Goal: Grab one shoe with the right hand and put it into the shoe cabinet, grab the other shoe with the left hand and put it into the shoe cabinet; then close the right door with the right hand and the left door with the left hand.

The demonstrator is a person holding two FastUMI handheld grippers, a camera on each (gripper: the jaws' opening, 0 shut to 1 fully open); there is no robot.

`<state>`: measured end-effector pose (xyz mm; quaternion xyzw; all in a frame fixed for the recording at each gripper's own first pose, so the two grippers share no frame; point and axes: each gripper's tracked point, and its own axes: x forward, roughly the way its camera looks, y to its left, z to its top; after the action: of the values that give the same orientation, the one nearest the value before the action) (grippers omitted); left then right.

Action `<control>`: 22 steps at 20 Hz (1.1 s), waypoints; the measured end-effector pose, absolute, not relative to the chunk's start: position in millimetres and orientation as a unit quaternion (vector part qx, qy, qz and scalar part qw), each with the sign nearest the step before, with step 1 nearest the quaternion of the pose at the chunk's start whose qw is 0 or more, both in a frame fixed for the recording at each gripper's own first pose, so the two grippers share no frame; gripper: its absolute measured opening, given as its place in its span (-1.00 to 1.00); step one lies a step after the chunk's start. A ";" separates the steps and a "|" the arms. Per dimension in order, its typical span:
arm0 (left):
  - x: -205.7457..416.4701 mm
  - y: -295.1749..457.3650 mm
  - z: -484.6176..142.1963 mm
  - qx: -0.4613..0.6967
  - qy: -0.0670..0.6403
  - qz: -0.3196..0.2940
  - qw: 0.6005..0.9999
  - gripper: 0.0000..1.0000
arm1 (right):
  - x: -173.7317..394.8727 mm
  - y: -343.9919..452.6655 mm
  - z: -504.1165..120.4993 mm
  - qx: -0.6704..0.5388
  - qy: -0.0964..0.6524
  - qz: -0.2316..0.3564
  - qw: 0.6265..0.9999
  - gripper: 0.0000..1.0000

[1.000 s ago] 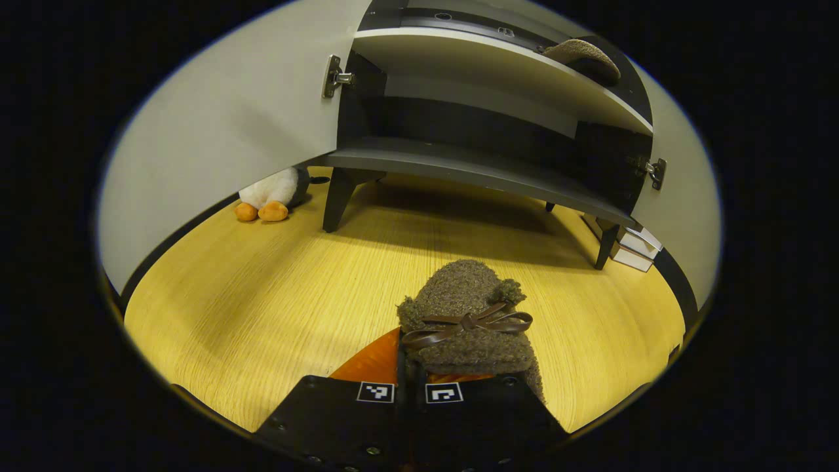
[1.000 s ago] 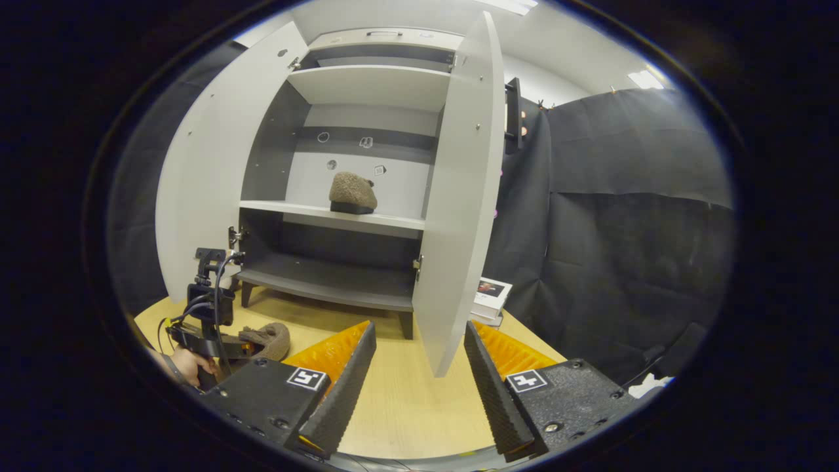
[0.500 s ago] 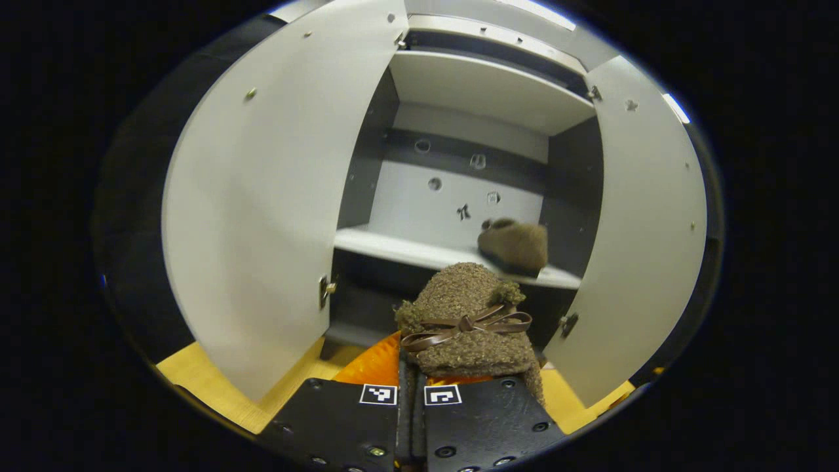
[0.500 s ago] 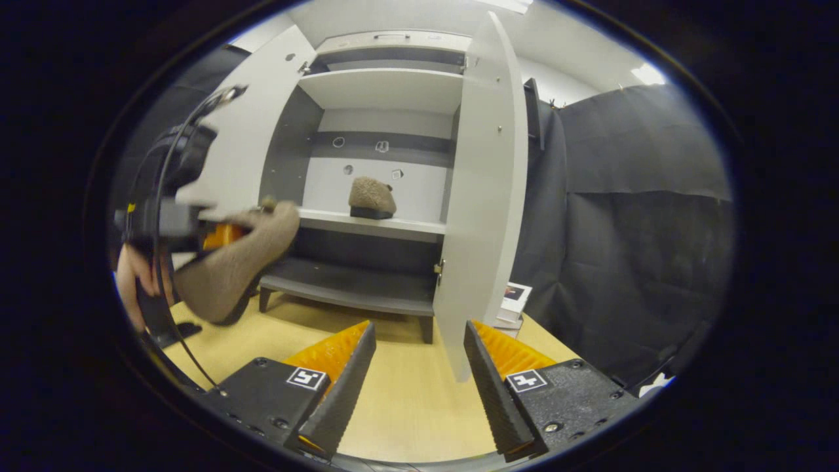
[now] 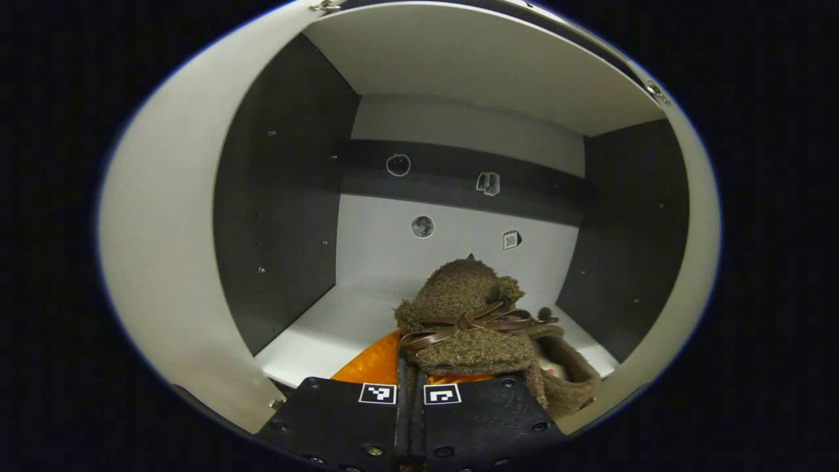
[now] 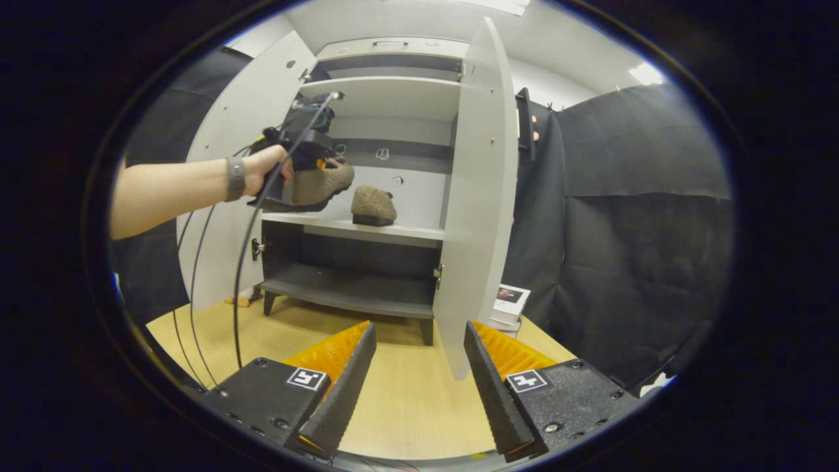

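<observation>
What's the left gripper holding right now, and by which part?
The left gripper is shut on the fuzzy brown slipper with a bow, gripping its rear rim.

shelf bare left of resting shoe, both doors swung wide

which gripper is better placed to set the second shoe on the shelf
Left. The left gripper is shut on the second shoe and already over the middle shelf, beside the first shoe. The right gripper is open, empty, low over the floor.
</observation>
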<state>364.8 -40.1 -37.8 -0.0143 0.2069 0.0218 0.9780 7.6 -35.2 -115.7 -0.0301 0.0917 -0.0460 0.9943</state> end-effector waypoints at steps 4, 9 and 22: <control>393.8 -45.7 -81.5 -0.041 0.285 0.037 0.957 -0.98 | 3.6 -44.4 -116.5 -0.023 0.095 -0.058 0.994 0.70; 401.5 -32.3 -104.9 -0.019 0.322 0.065 0.944 -0.96 | 2.7 -54.8 -119.5 -0.015 0.100 -0.069 0.993 0.70; 351.7 -40.5 -44.8 -0.057 0.264 0.030 0.962 0.82 | 2.9 -44.0 -122.3 -0.008 0.105 -0.047 0.993 0.79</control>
<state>351.7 -40.5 -44.8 -0.0574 0.2639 0.0305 0.9623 2.9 -44.0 -122.3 -0.0078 0.1048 -0.0472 0.9933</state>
